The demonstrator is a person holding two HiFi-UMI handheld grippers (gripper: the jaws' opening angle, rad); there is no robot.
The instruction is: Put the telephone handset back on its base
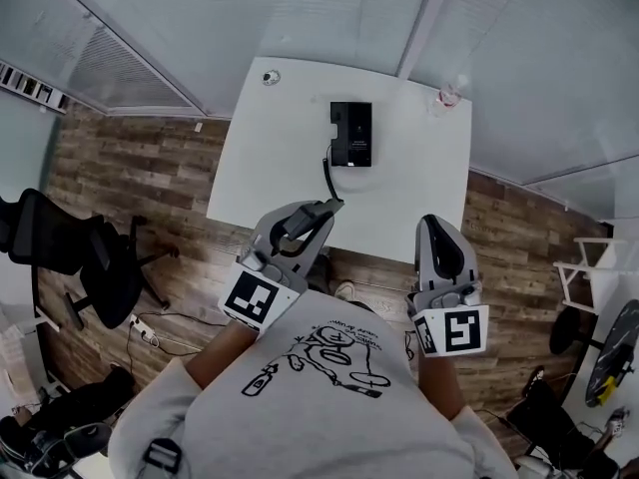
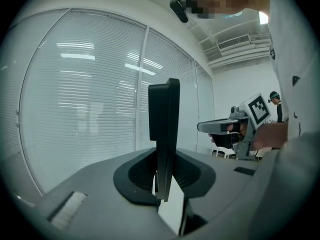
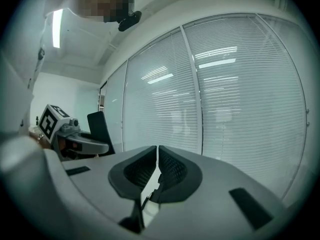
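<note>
Head view: the white bench (image 1: 262,173) is seen from above, over a wood-plank floor (image 1: 150,173).

The black base (image 1: 351,134) lies flat on the bench, about midway along it and nearer the far edge than the near one. Its cradle is empty.

A dark cord (image 1: 326,175) runs from the near side of the base towards the near edge of the bench.

The telephone handset (image 2: 165,114) is off the base. It is held in the left gripper (image 1: 321,213), over the near edge of the bench and left of its middle.

Left gripper view: the fingers (image 2: 135,176) are clamped on the handset. It stands upright between them as a narrow dark slab.

The right gripper (image 1: 440,226) is held at the near edge, towards the near right corner, well apart from the base.

Right gripper view: its fingers (image 3: 140,171) are pressed together with nothing between them.

What seems to be a clear bottle (image 1: 449,94) stands at the far right corner, though it is too small to confirm. A small round object (image 1: 271,76) lies near the far left corner and was not identified.

A black office chair (image 1: 75,257) stands on the floor left of the bench.
</note>
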